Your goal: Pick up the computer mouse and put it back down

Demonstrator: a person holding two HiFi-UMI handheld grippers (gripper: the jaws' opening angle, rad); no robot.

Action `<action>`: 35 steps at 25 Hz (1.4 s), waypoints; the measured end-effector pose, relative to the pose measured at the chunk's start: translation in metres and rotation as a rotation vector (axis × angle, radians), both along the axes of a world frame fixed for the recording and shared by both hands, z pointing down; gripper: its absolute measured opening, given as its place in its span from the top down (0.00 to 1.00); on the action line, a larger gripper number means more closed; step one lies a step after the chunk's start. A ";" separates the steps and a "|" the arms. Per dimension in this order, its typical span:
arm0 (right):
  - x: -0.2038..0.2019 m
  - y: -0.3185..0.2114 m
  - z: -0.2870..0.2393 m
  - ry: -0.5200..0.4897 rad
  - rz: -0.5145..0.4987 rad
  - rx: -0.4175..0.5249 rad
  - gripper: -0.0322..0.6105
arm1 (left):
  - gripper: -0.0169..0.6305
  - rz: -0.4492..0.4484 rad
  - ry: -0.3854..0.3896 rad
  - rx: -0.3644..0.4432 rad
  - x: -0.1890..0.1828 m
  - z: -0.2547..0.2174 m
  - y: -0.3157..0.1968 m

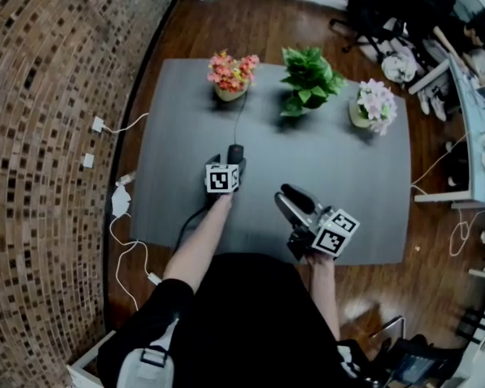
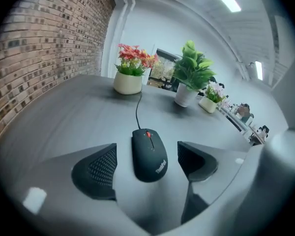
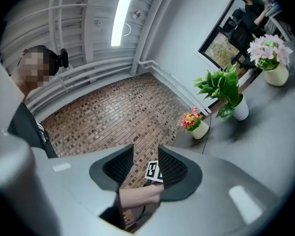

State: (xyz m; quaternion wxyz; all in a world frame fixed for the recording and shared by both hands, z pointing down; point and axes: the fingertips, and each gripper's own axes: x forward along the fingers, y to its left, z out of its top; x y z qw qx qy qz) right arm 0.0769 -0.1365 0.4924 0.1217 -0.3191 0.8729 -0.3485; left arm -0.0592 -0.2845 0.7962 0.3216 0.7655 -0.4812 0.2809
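Left gripper (image 2: 147,161) is straddling the black computer mouse (image 2: 148,149). Jaws are spread wide and neither pad (image 2: 102,166) is touching it; a strip of table is showing on each side. Mouse is lying flat on the grey table (image 1: 170,136), with its red scroll wheel (image 2: 147,133) pointing toward 12 o'clock in the left gripper view. Its cable (image 2: 137,113) is running off toward 12 o'clock, up to the cream pot of orange-pink flowers (image 2: 129,75). In the head view the mouse is sitting just at 12 o'clock of the left gripper's marker cube (image 1: 222,178).

Right gripper (image 3: 145,165) is hanging at 4 o'clock of the left one in the head view, over the table's near edge. Its jaws are parted by a narrow gap and gripping nothing. Only the person's left forearm (image 3: 135,195) and that marker cube are showing through the gap, well behind it.

Leafy green plant (image 1: 309,79) is standing at 1 o'clock of the mouse and pale pink flowers (image 1: 377,103) at 2 o'clock, both along the far edge. Brick wall (image 1: 40,136) is running along the 9 o'clock side.
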 end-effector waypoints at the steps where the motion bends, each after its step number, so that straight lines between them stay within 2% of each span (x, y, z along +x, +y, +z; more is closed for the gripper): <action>1: -0.003 -0.001 -0.001 -0.001 -0.004 0.001 0.73 | 0.39 -0.016 0.038 0.002 -0.010 -0.005 0.009; 3: -0.007 -0.003 -0.003 -0.002 -0.010 0.002 0.73 | 0.40 -0.075 0.181 0.022 -0.031 -0.024 0.024; 5: -0.010 -0.004 -0.004 -0.003 -0.015 0.005 0.73 | 0.40 -0.126 0.358 0.063 -0.052 -0.050 0.035; 7: -0.013 -0.006 -0.003 -0.005 -0.018 0.001 0.73 | 0.40 -0.144 0.528 0.108 -0.071 -0.079 0.047; 9: -0.018 -0.009 -0.003 -0.006 -0.024 -0.005 0.73 | 0.40 -0.136 0.667 0.151 -0.087 -0.115 0.061; 12: -0.027 -0.013 -0.003 -0.007 -0.043 -0.007 0.73 | 0.53 -0.088 0.844 0.236 -0.100 -0.171 0.078; 15: -0.037 -0.015 -0.007 -0.011 -0.068 0.005 0.73 | 0.55 -0.024 0.993 0.316 -0.093 -0.219 0.086; 19: -0.052 -0.016 -0.021 -0.007 -0.086 0.038 0.73 | 0.56 0.165 1.166 0.420 -0.071 -0.296 0.096; 21: -0.053 -0.018 -0.027 -0.004 -0.064 0.053 0.73 | 0.57 0.274 1.213 0.468 -0.061 -0.335 0.103; 23: -0.050 -0.020 -0.030 -0.010 -0.036 0.063 0.73 | 0.57 0.335 1.226 0.495 -0.056 -0.357 0.108; 27: -0.039 -0.020 -0.040 -0.031 0.013 0.094 0.73 | 0.57 0.384 1.228 0.517 -0.047 -0.375 0.117; 32: -0.034 -0.015 -0.063 -0.063 0.037 0.169 0.74 | 0.60 0.468 1.275 0.523 -0.030 -0.395 0.130; 35: -0.039 -0.013 -0.068 -0.058 0.035 0.195 0.74 | 0.62 0.521 1.261 0.507 -0.020 -0.396 0.134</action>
